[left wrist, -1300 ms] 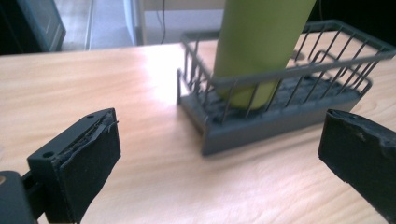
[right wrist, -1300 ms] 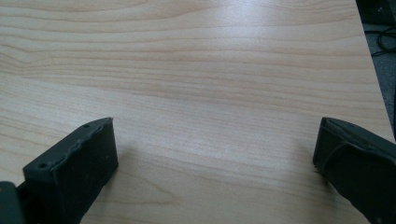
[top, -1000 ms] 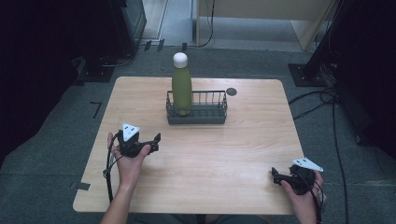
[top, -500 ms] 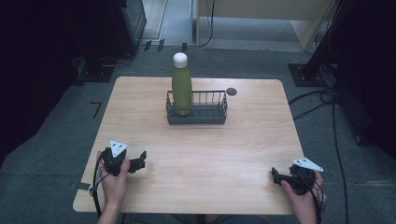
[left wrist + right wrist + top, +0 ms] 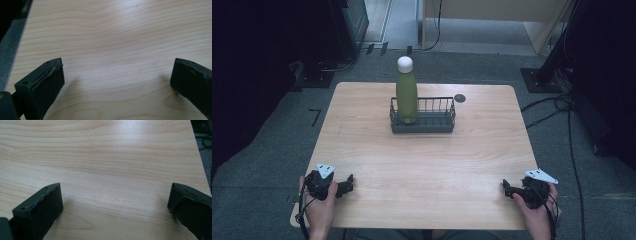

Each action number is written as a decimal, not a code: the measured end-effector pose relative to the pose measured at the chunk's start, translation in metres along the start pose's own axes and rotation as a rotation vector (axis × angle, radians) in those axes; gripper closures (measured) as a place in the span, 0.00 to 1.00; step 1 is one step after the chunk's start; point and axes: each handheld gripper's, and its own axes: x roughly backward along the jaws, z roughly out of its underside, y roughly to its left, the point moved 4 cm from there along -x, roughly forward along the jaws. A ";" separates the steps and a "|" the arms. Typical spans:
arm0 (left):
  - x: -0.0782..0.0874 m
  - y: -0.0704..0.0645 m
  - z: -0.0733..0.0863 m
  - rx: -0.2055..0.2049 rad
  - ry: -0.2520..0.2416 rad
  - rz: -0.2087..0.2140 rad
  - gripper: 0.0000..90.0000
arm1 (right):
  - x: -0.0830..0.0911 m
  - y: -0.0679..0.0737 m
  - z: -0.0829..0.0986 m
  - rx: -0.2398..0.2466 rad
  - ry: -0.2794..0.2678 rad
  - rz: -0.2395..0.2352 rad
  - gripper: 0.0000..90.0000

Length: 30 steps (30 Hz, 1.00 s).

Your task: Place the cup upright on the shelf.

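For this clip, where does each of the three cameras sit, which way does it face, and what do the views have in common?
High view: above the person's side, looking forward and down at the wooden table, green bottle in the wire basket; both hands hold the left hand-held gripper and right hand-held gripper.
Left gripper view: low, looking along its open jaws at bare tabletop.
Right gripper view: likewise, jaws open, table edge at right.
Shared: all three show the same wood tabletop.

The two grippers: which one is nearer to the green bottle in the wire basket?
The left gripper is nearer, though not by much: the green bottle stands at the left end of the wire basket, while the right gripper rests near the opposite corner.
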 end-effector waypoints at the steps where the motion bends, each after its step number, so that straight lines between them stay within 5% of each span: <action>1: 0.001 0.007 0.003 0.015 0.007 0.027 0.00 | 0.000 0.000 0.000 0.000 0.000 0.000 0.00; 3: 0.002 0.012 0.005 0.001 0.006 0.040 0.00 | 0.000 0.000 0.000 0.000 0.000 0.000 0.00; 5: 0.001 0.015 0.006 0.044 0.025 0.072 0.00 | 0.000 0.000 0.000 0.000 0.000 0.000 0.00; 30: -0.001 0.015 0.004 0.067 0.027 0.045 0.00 | 0.000 0.000 0.000 0.001 0.000 0.000 0.00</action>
